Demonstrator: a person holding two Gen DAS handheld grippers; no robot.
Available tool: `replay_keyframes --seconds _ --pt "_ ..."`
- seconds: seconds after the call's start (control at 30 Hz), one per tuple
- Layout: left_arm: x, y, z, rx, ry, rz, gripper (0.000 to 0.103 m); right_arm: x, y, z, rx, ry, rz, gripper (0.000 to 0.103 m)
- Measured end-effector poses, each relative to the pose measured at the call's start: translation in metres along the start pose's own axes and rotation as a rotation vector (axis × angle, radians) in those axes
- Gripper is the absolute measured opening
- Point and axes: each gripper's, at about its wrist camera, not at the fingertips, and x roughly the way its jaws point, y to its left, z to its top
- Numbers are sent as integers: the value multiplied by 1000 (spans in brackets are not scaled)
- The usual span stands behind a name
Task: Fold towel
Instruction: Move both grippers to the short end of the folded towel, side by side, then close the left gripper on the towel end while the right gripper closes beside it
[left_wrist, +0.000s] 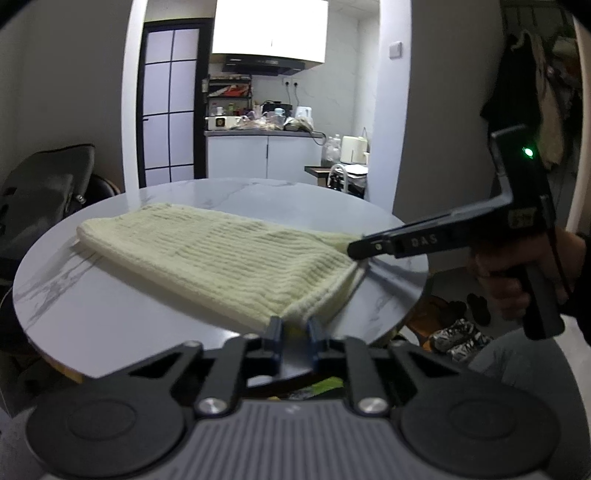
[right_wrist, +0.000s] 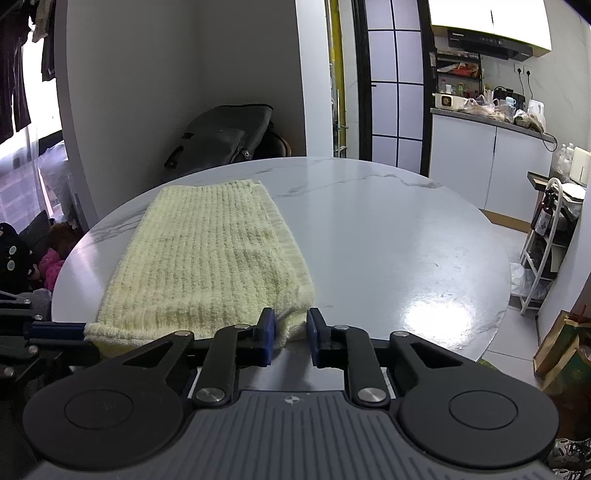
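Note:
A pale yellow ribbed towel (left_wrist: 221, 254) lies folded over on the round white marble table (left_wrist: 110, 317). It also shows in the right wrist view (right_wrist: 210, 254). My left gripper (left_wrist: 295, 330) is shut on the towel's near corner at the table's edge. My right gripper (right_wrist: 290, 332) is shut on the other near corner; in the left wrist view its fingers (left_wrist: 373, 245) pinch the towel's right corner. In the right wrist view the left gripper's blue fingers (right_wrist: 59, 330) hold the towel's left near corner.
A dark bag on a chair (right_wrist: 225, 136) stands behind the table. A kitchen counter (left_wrist: 266, 129) with clutter lies beyond. Shoes (left_wrist: 458, 334) lie on the floor at right. A white rack (right_wrist: 546, 236) and paper bags (right_wrist: 565, 350) stand right of the table.

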Motion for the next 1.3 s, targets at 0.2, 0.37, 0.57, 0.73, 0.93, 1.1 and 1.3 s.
replay_keyframes --seconds 0.2,0.37,0.57,0.73,0.93,1.1,1.3 --pt "-3 -3 1 7 -2 -3 5 -8 2 0 4 -6 12 10" --pt "-8 0 1 7 -9 -8 4 -15 4 0 9 -17 21 7" --pt "-20 -1 6 4 -34 -13 4 -23 2 1 24 -34 36 6" --pt "-29 -1 10 2 -46 -16 4 -31 2 2 29 -54 45 6" --pt "-32 -1 12 7 -40 -25 2 -27 0 -1 39 -37 36 6" --pt "-28 1 7 -2 -18 -27 2 -23 3 -6 33 -8 20 8" --pt "-25 2 1 1 3 -28 2 -22 6 -7 23 -1 -39 38"
